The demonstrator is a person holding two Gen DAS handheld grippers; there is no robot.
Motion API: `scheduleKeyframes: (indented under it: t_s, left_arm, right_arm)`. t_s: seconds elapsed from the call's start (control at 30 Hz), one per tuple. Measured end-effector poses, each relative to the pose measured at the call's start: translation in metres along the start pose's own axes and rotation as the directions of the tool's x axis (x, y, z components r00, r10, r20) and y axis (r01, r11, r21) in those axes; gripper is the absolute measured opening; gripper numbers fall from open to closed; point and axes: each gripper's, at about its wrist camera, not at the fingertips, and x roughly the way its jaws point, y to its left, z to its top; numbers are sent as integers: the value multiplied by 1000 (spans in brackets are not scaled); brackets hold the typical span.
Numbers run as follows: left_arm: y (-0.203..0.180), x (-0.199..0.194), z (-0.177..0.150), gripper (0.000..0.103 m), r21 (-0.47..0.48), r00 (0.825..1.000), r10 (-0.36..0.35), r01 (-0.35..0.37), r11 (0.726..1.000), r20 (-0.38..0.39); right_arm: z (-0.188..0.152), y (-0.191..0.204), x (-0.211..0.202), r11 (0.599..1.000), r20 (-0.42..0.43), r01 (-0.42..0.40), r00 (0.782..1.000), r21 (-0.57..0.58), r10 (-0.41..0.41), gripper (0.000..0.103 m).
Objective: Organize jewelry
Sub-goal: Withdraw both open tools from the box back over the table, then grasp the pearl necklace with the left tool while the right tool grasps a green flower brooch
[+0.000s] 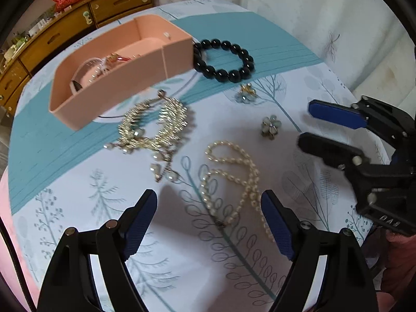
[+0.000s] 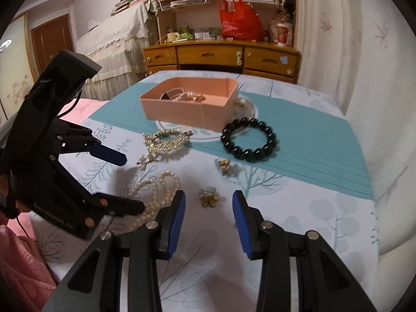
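Observation:
A pink open box (image 1: 124, 62) (image 2: 189, 104) stands on the table with some jewelry inside. Beside it lie a black bead bracelet (image 1: 225, 58) (image 2: 248, 139), a gold leaf necklace (image 1: 153, 127) (image 2: 166, 143), a pearl necklace (image 1: 234, 184) (image 2: 158, 195), a gold-blue flower brooch (image 1: 247, 93) (image 2: 225, 166) and a pale flower brooch (image 1: 271, 126) (image 2: 209, 197). My left gripper (image 1: 209, 226) (image 2: 134, 183) is open and empty, above the pearl necklace. My right gripper (image 2: 209, 221) (image 1: 304, 124) is open and empty, just short of the pale flower brooch.
The table wears a white and teal leaf-print cloth (image 1: 78, 140) (image 2: 312, 143). A wooden drawer cabinet (image 2: 221, 57) with a red bag (image 2: 239, 23) stands behind. A white curtain (image 2: 338, 39) hangs to the right. Pink fabric (image 2: 20, 260) lies at the left edge.

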Motion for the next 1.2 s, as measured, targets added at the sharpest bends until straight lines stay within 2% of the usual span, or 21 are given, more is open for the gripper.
scheduleKeyframes:
  t_s: [0.1,0.33,0.5,0.57,0.7,0.73,0.83,0.9,0.97,1.03,1.2]
  left_arm:
    - [-1,4,-3,81,-10,1000,0,0,1000,-5]
    - [-7,6,-3,79,31,997,69,-70,997,16]
    - [-19,2,-5,57,62,998,51,-54,997,46]
    - [-25,1,-6,44,78,997,44,-49,996,61]
    - [-32,-5,-13,26,100,996,26,-34,994,81]
    - [-34,-6,-14,17,100,996,24,-32,994,83]
    - [-35,-6,-13,8,86,997,12,-19,996,80]
    - [-31,-6,-12,8,61,997,-14,10,998,73]
    - [-28,-5,-10,7,38,997,-41,39,999,60]
    - [-24,-6,-11,7,16,997,-70,69,997,44]
    - [-14,-8,-14,5,-40,992,-127,127,991,22]
  right_arm:
    - [-1,3,9,1000,-30,9,1000,-14,-9,38]
    - [-2,0,22,1000,-69,8,998,13,-7,38]
    - [-3,-2,30,1000,-98,3,995,30,0,38]
    - [-3,-2,34,999,-113,1,994,34,3,38]
    - [-3,0,36,1000,-111,-2,994,28,5,38]
    - [-2,0,37,1000,-112,0,994,27,3,38]
    - [0,1,38,1000,-115,5,993,26,-2,37]
    - [1,1,39,1000,-114,9,993,24,-6,30]
    - [2,0,40,999,-114,12,993,34,-8,17]
    - [3,-2,41,999,-115,13,993,49,-7,11]
    - [4,-5,42,997,-114,10,994,70,-2,9]
